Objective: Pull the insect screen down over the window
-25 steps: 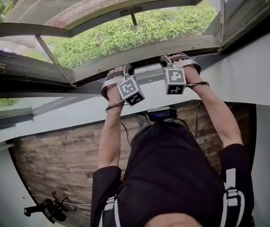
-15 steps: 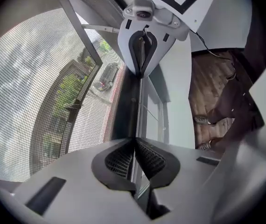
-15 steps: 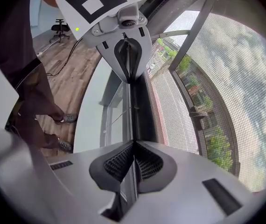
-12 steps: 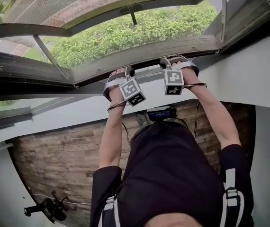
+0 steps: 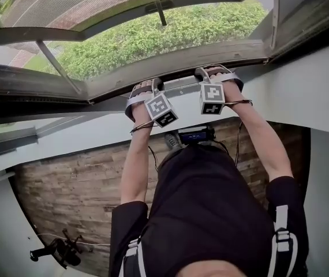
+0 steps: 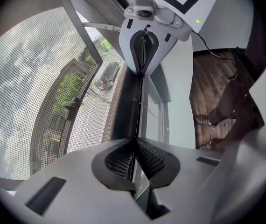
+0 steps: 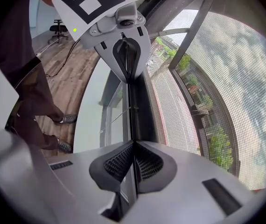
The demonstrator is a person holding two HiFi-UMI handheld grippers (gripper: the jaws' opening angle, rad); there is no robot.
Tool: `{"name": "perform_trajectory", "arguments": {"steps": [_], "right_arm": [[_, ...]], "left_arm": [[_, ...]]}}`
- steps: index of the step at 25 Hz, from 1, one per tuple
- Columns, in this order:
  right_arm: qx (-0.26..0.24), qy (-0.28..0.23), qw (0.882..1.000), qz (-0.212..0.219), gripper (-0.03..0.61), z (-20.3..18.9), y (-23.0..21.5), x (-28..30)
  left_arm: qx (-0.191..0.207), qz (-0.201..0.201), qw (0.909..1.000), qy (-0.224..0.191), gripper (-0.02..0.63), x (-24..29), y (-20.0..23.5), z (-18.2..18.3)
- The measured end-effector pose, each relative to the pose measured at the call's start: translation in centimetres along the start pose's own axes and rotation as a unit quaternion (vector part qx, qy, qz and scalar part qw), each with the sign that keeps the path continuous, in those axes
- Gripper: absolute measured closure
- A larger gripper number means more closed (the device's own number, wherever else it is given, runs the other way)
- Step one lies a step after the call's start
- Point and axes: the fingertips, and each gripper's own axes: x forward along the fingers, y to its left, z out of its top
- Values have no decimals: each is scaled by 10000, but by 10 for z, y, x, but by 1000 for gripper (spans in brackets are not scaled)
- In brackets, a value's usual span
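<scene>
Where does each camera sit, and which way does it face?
Head view: on the person's head, facing steeply down; arms, torso, left gripper and right gripper at the screen bar.
Left gripper view: on that gripper, looking along its shut jaws and the bar; legs show.
Right gripper view: likewise, mirrored.
Shared: each gripper view sees the other gripper.

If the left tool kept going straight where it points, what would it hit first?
Probably the dark bar: the left tool is shut on its thin edge, so it would press straight into that bar. Depth is hard to judge.
</scene>
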Motion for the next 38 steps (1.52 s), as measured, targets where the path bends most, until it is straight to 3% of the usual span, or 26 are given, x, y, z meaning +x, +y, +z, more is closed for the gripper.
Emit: {"name": "perform_trajectory", "arguments": {"steps": [6,12,18,24,27,30,34,38], "right_arm": [[-193,209,9995,114,560,0,4,-2],[-12,23,9999,153,560,-1,1,4],[-165,217,9996,58,559,-12,5,-6],[51,209,9997,-86,560,-11,4,3],[161,181,9995,-192,560,-7,6,3],[-29,31,10000,-86,560,19,6,8],[-237,183,9995,-80,560,8,1,-3],[145,76,9997,-206,560,5,4,5]], "left_arm": [[36,-73,10000,-29,592,-3,-4,0],[-337,-109,9991,-217,589,0,-1,-1],[38,-25,10000,16,588,-7,-4,11],[-18,164,9999,-51,589,3,-1,5],[38,56,9998,-191,588,5,-4,3],[4,18,10000,-71,588,-1,-6,-13],[-29,176,9998,-61,588,-10,2,-3],[-4,227,9997,-5,588,-2,-2,-7]]}}
